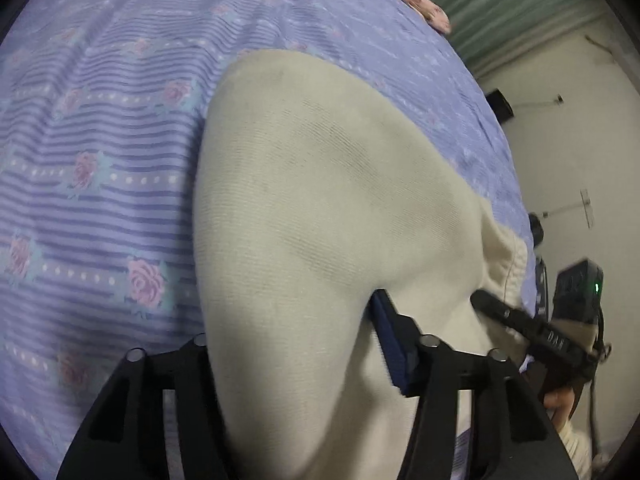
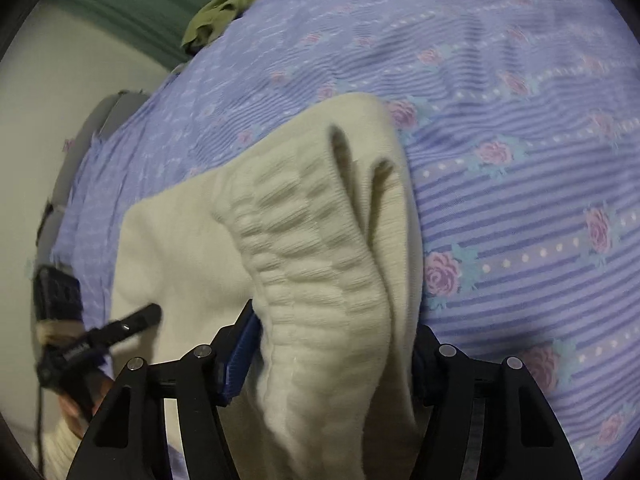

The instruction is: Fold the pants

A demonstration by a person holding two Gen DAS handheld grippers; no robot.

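Mid-fold: both our claws, left (image 1: 296, 364) and right (image 2: 332, 360), pinch the pants (image 1: 320, 200) above the bed (image 1: 100, 160); laying down remains.

Cream pants (image 1: 320, 200); lilac striped bedsheet (image 1: 100, 140) with pink roses; olive-green cloth (image 2: 228, 0); black hand-held gripper (image 2: 324, 360), blue pads (image 2: 240, 360).

The bed (image 1: 120, 128) is covered by a lilac sheet (image 2: 520, 184) printed with darker stripes, dotted bands and pink roses. The cream pants (image 1: 320, 184) lie partly on it, their far end resting on the sheet. At the bed's far edge sit a crumpled olive-green cloth (image 2: 228, 4) and, in the left wrist view, a pink floral fabric (image 1: 428, 6).
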